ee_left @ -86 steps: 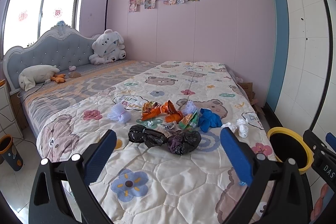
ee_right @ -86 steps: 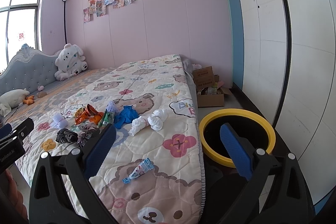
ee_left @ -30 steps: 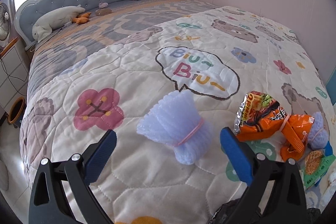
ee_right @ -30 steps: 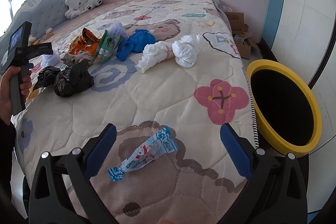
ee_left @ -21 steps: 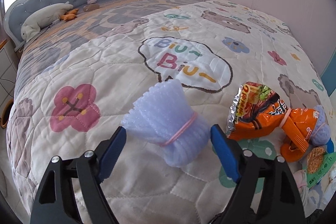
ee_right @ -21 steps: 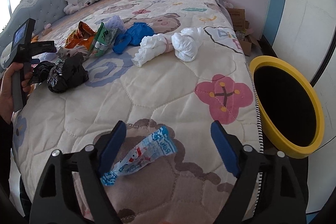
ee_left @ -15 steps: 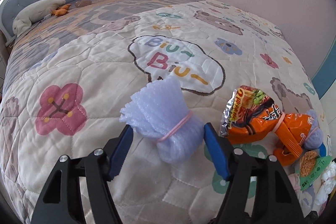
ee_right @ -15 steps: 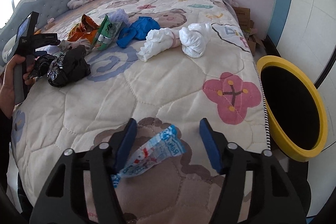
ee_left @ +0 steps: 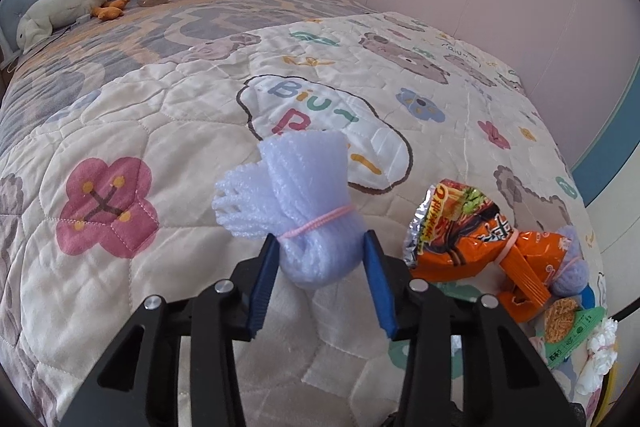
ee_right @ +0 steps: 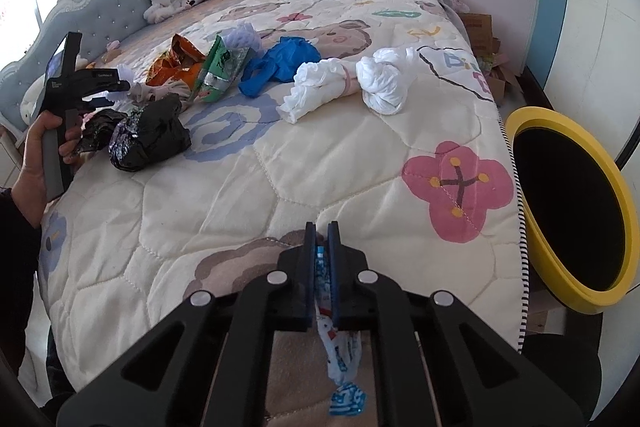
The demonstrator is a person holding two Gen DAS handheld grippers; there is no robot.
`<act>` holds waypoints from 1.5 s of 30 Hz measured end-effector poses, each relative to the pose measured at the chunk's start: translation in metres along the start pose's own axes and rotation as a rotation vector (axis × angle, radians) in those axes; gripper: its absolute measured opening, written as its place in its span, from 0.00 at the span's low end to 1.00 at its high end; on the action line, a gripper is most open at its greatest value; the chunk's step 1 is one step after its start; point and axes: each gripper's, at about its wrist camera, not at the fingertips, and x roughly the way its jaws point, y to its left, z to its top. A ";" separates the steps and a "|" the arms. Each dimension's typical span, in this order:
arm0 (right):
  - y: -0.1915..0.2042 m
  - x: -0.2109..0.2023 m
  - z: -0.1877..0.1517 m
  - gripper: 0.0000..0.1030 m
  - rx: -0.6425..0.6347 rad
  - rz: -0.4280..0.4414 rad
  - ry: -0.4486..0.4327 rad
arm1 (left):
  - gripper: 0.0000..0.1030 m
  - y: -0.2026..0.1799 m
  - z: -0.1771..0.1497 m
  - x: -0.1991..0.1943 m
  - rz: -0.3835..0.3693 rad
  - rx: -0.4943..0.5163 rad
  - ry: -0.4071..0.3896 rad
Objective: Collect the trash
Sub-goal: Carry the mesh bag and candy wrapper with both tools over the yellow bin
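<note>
A lilac foam-net bundle (ee_left: 288, 183) tied with a pink band lies on the quilt (ee_left: 168, 115). My left gripper (ee_left: 320, 239) has its blue pads against both sides of the bundle's lower end, and its jaws are closing. In the right wrist view, my right gripper (ee_right: 321, 227) is shut on a blue-and-white snack wrapper (ee_right: 340, 347), which hangs down between the fingers near the bed's foot. A yellow-rimmed bin (ee_right: 532, 115) stands open on the floor to the right of the bed.
More trash lies mid-bed: an orange noodle packet (ee_left: 468, 231), black bags (ee_right: 152, 135), a green packet (ee_right: 220, 67), a blue glove (ee_right: 284, 63) and a white bundle (ee_right: 352, 83). A hand (ee_right: 32, 155) holds the left tool. Plush toys sit by the headboard.
Both grippers were wide open a second ago. The left has narrowed onto the foam bundle. The right has shut on the wrapper, which lay flat on the quilt before.
</note>
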 end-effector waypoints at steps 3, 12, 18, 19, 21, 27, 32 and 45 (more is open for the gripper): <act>-0.004 -0.010 0.004 0.05 0.022 0.038 -0.026 | 0.37 -0.002 0.001 -0.018 0.000 0.013 -0.042; -0.007 -0.048 0.013 0.05 0.044 0.103 -0.105 | 0.37 -0.020 0.001 -0.070 -0.030 0.093 -0.122; -0.013 -0.076 0.016 0.05 0.037 0.110 -0.159 | 0.37 -0.029 -0.005 -0.109 -0.099 0.111 -0.158; -0.015 -0.079 0.017 0.05 0.040 0.116 -0.163 | 0.37 -0.033 -0.007 -0.116 -0.100 0.126 -0.166; -0.022 -0.084 0.019 0.05 0.055 0.134 -0.165 | 0.37 -0.041 -0.013 -0.127 -0.097 0.156 -0.176; -0.049 -0.098 0.031 0.05 0.099 0.154 -0.186 | 0.37 -0.079 -0.032 -0.147 -0.142 0.243 -0.172; -0.076 -0.108 0.040 0.05 0.132 0.147 -0.205 | 0.37 -0.120 -0.049 -0.157 -0.206 0.317 -0.158; -0.153 -0.138 0.060 0.05 0.228 0.132 -0.278 | 0.37 -0.243 -0.099 -0.162 -0.386 0.518 -0.093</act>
